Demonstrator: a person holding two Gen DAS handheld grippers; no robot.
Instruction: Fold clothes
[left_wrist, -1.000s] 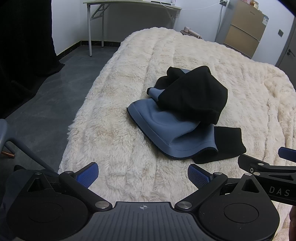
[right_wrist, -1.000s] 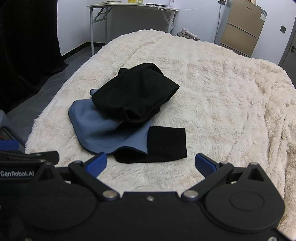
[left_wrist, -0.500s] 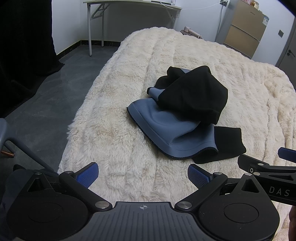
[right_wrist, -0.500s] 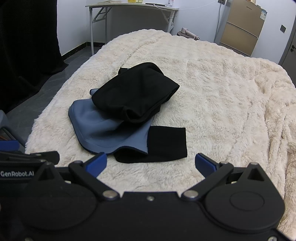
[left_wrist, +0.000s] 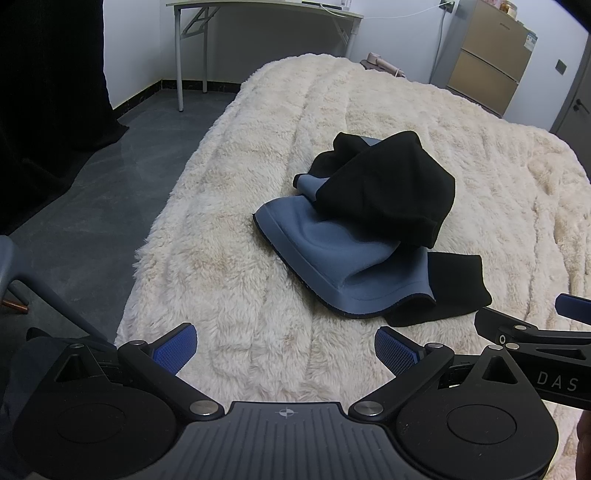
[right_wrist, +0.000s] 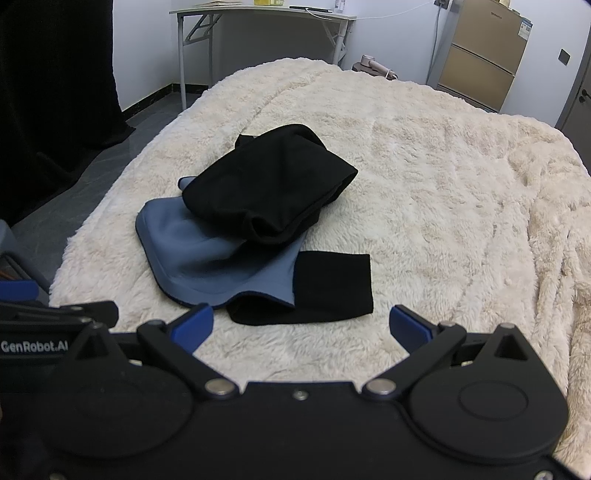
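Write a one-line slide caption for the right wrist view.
Open right claw hovers short of a crumpled black-and-blue garment lying on a cream fluffy blanket.

Left tongs (left_wrist: 284, 349) spread wide, right tongs (right_wrist: 301, 325) likewise

1. One crumpled garment (left_wrist: 373, 221), black outside with a blue-grey lining, lies on the bed.
2. One cream fluffy blanket (left_wrist: 236, 280) covers the bed.
3. Two grippers: the left gripper (left_wrist: 286, 347) and the right gripper (right_wrist: 302, 325), each with two blue-padded fingers spread apart.
4. One folding table (right_wrist: 258, 11) stands at the wall.
5. One tan drawer cabinet (right_wrist: 484, 51) stands in the corner.
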